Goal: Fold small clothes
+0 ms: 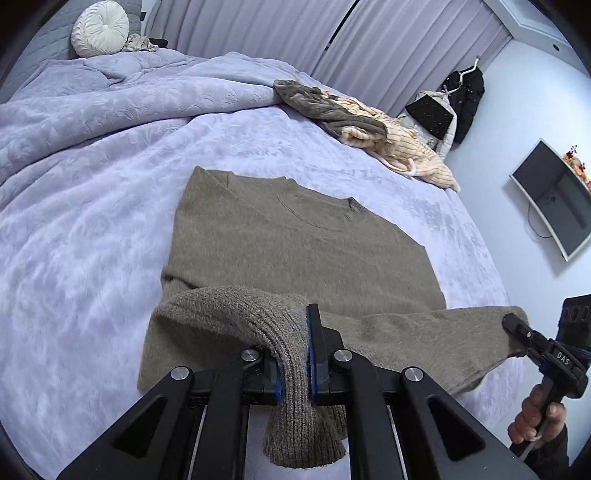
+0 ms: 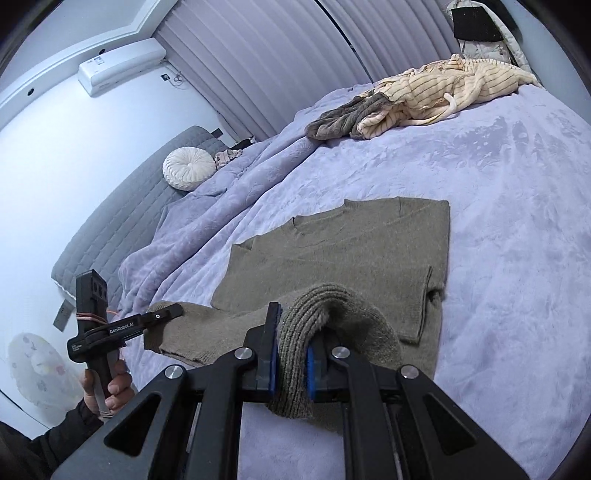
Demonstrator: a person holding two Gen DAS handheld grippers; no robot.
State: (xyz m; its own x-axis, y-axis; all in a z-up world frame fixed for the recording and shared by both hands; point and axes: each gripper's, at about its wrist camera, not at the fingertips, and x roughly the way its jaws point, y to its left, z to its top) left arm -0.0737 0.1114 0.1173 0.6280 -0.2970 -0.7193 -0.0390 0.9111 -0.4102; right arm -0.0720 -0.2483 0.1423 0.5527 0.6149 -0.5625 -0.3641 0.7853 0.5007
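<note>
An olive knit sweater [image 1: 280,236] lies spread on the lavender bed cover [image 1: 92,229], neckline at the far side. My left gripper [image 1: 295,343] is shut on the ribbed hem, which bunches over its blue pads and hangs down. In the right wrist view the same sweater [image 2: 351,243] is raised at its near edge, and my right gripper [image 2: 293,332] is shut on the ribbed hem. Each view also shows the other gripper clamped on the far hem corner: the right gripper [image 1: 513,325] and the left gripper [image 2: 173,312], both held in a person's hand [image 1: 535,417].
A heap of grey and cream striped clothes [image 1: 369,122] lies at the bed's far edge. The rumpled duvet [image 1: 92,99] and a round white pillow [image 1: 99,29] are toward the headboard. A wall screen [image 1: 554,199] and a hanging dark coat [image 1: 465,96] stand beyond the bed.
</note>
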